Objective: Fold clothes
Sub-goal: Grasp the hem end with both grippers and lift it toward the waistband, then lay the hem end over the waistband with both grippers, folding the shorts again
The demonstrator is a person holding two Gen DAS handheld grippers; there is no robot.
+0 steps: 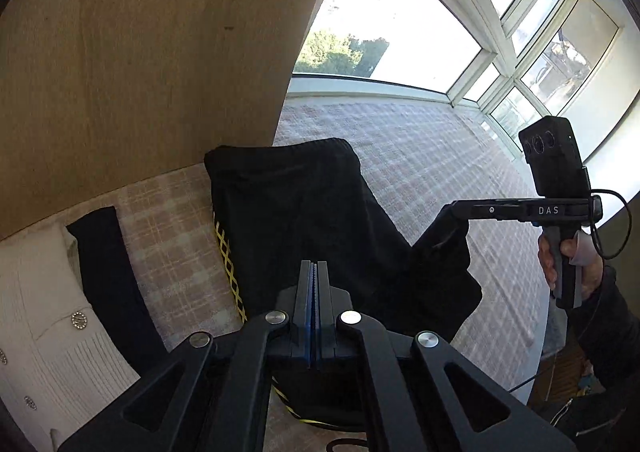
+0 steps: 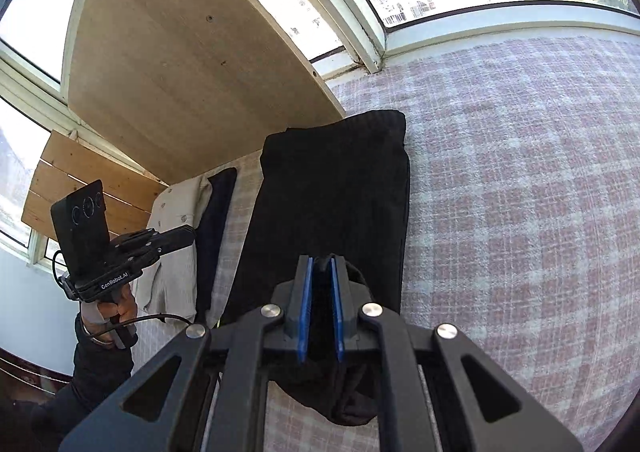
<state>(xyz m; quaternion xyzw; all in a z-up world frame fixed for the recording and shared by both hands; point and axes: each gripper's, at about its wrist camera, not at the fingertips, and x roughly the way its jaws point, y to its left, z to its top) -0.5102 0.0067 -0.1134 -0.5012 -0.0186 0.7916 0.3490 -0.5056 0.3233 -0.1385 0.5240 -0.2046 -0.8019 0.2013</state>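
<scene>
Black garment (image 1: 304, 211): lies on the checked bedcover (image 1: 420, 147), its far end flat by the wooden board (image 1: 140, 51), its near end lifted off the cover; a yellow lattice stripe runs down its left edge.
Reason for the lift: both near corners are held up, likely to carry that end over the far end for a fold.
Left tongs (image 1: 315, 272): blue pads pressed together with no gap; black cloth sits right under the tips, so they appear to pinch a thin edge of the garment.
Right tongs (image 2: 320, 272): nearly closed, a thick bunch of black cloth clamped between the blue pads, the rest hanging below.
Finished pile: a white buttoned top (image 1: 44, 316) and a dark piece (image 1: 108, 276) lie to the left, apart from the garment.
</scene>
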